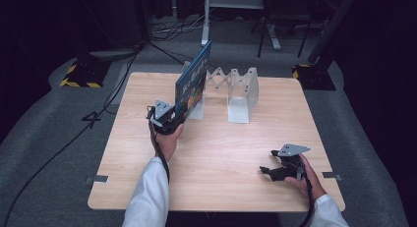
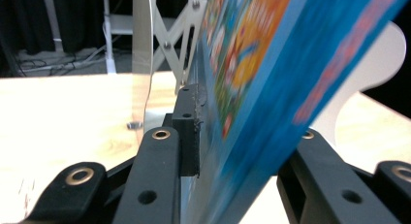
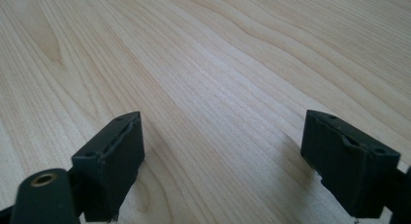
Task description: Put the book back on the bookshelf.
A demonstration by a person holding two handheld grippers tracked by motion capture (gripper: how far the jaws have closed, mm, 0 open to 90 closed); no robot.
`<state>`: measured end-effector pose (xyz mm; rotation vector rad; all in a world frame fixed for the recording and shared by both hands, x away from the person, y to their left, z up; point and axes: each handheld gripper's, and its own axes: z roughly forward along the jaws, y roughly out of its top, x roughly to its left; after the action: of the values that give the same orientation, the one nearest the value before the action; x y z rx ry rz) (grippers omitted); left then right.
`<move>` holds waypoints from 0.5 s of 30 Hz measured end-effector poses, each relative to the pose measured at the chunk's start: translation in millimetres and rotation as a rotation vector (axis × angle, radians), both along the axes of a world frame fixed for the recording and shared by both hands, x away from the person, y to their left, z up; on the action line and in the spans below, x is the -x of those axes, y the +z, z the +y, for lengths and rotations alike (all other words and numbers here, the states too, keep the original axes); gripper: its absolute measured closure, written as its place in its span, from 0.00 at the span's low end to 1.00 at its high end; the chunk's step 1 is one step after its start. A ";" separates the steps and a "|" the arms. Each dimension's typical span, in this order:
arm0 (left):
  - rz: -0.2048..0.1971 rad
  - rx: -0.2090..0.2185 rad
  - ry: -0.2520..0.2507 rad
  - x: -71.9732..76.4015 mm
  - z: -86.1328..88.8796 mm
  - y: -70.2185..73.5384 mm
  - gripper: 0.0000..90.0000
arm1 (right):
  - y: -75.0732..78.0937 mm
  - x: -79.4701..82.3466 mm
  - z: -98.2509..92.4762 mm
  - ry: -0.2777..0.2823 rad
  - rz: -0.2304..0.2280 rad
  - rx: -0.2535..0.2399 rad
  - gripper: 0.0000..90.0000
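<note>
A blue picture book [image 1: 194, 82] stands on its lower edge at the left end of a white accordion rack [image 1: 243, 97], its top tilted to the right. My left gripper [image 1: 181, 116] is at the book's near bottom corner, with the book [image 2: 261, 88] between its jaws. In the left gripper view the book looks blurred. The left pad [image 2: 189, 132] stands just beside the cover, and the other pad is hidden behind the book. My right gripper [image 1: 265, 170] rests open low over the table [image 1: 221, 153] at the front right, with bare wood between its fingers [image 3: 223, 151].
The rack's white dividers [image 2: 140, 54] rise right behind the book, near the table's far edge. Cables trail over the grey floor [image 1: 49, 138] to the left. A stand with yellow and black stripes [image 1: 78, 74] sits beyond the table's far left corner.
</note>
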<state>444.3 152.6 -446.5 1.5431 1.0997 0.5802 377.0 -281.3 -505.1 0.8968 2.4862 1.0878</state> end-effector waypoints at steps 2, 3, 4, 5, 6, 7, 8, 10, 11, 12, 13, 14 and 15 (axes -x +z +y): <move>0.019 -0.008 -0.011 3.8 2.7 -7.3 0.79 | 0.0 0.0 0.0 0.000 0.000 0.000 0.18; 0.032 -0.016 -0.011 6.7 4.3 -13.5 0.80 | 0.0 0.0 0.0 0.000 0.000 0.000 0.18; 0.042 -0.021 -0.019 8.1 6.4 -18.5 0.80 | 0.0 0.0 0.0 -0.001 0.000 0.000 0.18; 0.043 -0.021 -0.023 8.5 7.7 -20.8 0.80 | 0.0 0.0 0.0 -0.001 0.000 0.000 0.17; 0.049 -0.024 -0.019 9.1 8.1 -22.9 0.80 | 0.0 0.0 0.1 -0.001 0.000 0.000 0.17; 0.049 -0.030 -0.014 9.3 7.9 -23.5 0.81 | 0.0 -0.1 0.2 -0.002 0.000 0.000 0.17; 0.050 -0.032 -0.010 9.5 7.6 -23.3 0.82 | 0.0 -0.1 0.3 -0.002 0.000 0.000 0.17; 0.063 -0.029 0.001 9.5 6.7 -21.9 0.82 | 0.0 -0.1 0.3 -0.003 0.000 0.000 0.17; 0.063 -0.029 0.001 9.5 6.7 -21.9 0.82 | 0.0 -0.1 0.3 -0.003 0.000 0.000 0.17; 0.075 -0.016 0.018 9.9 5.0 -21.0 0.82 | 0.0 -0.1 0.3 -0.003 0.000 0.000 0.17; 0.081 -0.009 0.020 10.3 3.1 -20.6 0.82 | 0.0 -0.1 0.3 -0.003 0.000 0.000 0.17; 0.087 0.010 0.030 12.0 -0.8 -21.1 0.81 | 0.0 -0.1 0.3 -0.003 0.000 0.000 0.17; 0.091 0.029 0.042 13.0 -2.3 -21.5 0.81 | 0.0 -0.1 0.3 -0.003 0.000 0.000 0.17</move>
<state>431.4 150.2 -468.0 1.5371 1.2072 0.5245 377.1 -281.0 -505.1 0.9001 2.4843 1.0864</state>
